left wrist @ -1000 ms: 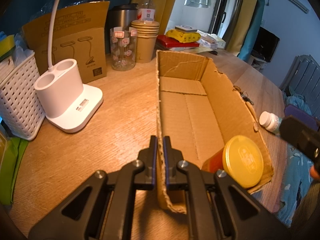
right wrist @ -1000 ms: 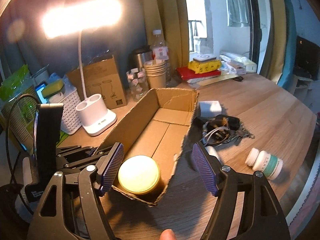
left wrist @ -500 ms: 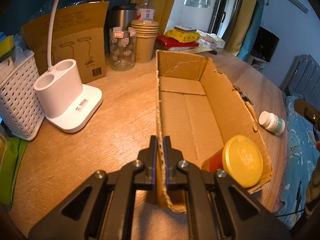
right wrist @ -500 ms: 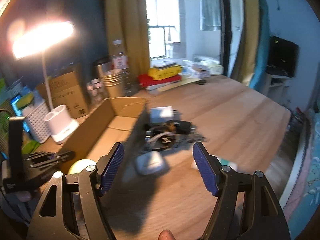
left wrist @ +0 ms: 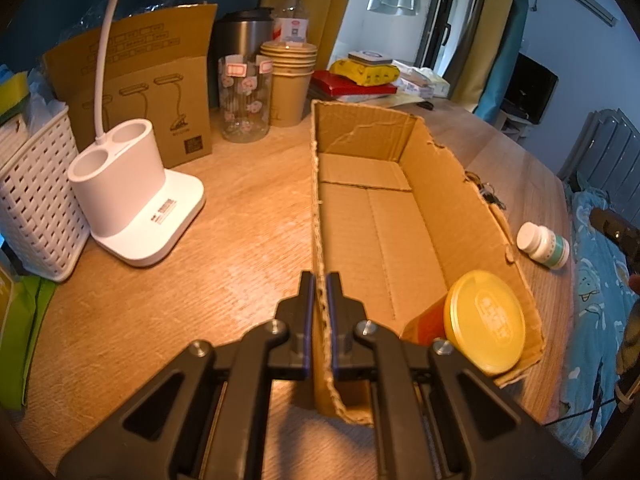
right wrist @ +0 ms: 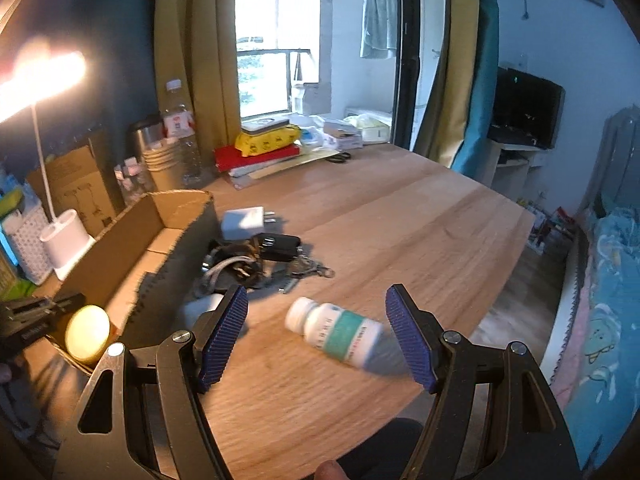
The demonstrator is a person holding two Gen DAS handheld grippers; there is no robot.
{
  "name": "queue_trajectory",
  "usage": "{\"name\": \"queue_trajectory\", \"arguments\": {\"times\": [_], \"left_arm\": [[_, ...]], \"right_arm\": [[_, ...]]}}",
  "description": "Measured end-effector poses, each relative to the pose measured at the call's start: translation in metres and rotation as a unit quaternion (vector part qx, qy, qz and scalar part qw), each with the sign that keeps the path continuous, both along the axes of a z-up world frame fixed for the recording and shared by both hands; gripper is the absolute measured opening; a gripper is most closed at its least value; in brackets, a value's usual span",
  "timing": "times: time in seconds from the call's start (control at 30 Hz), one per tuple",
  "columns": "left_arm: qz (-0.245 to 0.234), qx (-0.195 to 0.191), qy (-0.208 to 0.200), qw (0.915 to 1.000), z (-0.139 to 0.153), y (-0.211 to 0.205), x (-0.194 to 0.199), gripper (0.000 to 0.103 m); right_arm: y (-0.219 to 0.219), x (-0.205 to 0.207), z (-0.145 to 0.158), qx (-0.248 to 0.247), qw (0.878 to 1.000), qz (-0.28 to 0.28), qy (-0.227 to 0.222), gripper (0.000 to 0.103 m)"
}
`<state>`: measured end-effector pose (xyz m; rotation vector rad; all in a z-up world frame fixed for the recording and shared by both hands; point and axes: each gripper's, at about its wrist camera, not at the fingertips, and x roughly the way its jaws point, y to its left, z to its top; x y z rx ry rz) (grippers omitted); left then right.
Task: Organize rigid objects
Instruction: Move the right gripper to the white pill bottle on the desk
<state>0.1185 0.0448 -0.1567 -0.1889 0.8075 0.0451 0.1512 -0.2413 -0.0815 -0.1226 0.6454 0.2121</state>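
My left gripper (left wrist: 320, 280) is shut on the near left wall of an open cardboard box (left wrist: 384, 224). A jar with a yellow lid (left wrist: 486, 326) lies in the box's near right corner. A white pill bottle with a teal label (right wrist: 338, 332) lies on its side on the wooden table, right of the box; it also shows in the left wrist view (left wrist: 544, 244). My right gripper (right wrist: 316, 308) is open, with the bottle lying between and just beyond its blue pads. A key bunch with a car fob (right wrist: 256, 258) and a white charger (right wrist: 242, 222) lie beside the box.
A white lamp base (left wrist: 132, 200), a white basket (left wrist: 32, 204), a lamp carton, a glass jar (left wrist: 244, 100), paper cups (left wrist: 290, 80) and bottles stand at the back left. Books and packets (right wrist: 264, 148) sit at the table's far edge. A bed lies to the right.
My right gripper has swung from over the box to the right and now frames the pill bottle. My left gripper has stayed clamped on the box wall.
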Motion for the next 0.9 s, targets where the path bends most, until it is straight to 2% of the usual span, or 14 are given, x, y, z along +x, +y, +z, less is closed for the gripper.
{"name": "queue_trajectory", "arguments": {"times": [0.23, 0.5, 0.7, 0.9], "left_arm": [[0.000, 0.000, 0.000, 1.0000, 0.000, -0.001, 0.000, 0.006], [-0.002, 0.002, -0.003, 1.0000, 0.001, -0.001, -0.001, 0.006], [-0.002, -0.003, -0.001, 1.0000, 0.002, 0.001, 0.000, 0.006], [-0.002, -0.003, -0.001, 1.0000, 0.002, 0.001, 0.000, 0.006]], "right_arm": [[-0.017, 0.015, -0.022, -0.008, 1.000, 0.010, 0.018, 0.075], [-0.034, 0.036, -0.049, 0.018, 0.998, 0.040, 0.048, 0.075], [-0.035, 0.046, -0.057, 0.036, 0.995, 0.076, 0.062, 0.075], [-0.029, 0.054, -0.070, 0.018, 0.992, 0.096, 0.079, 0.075]]}}
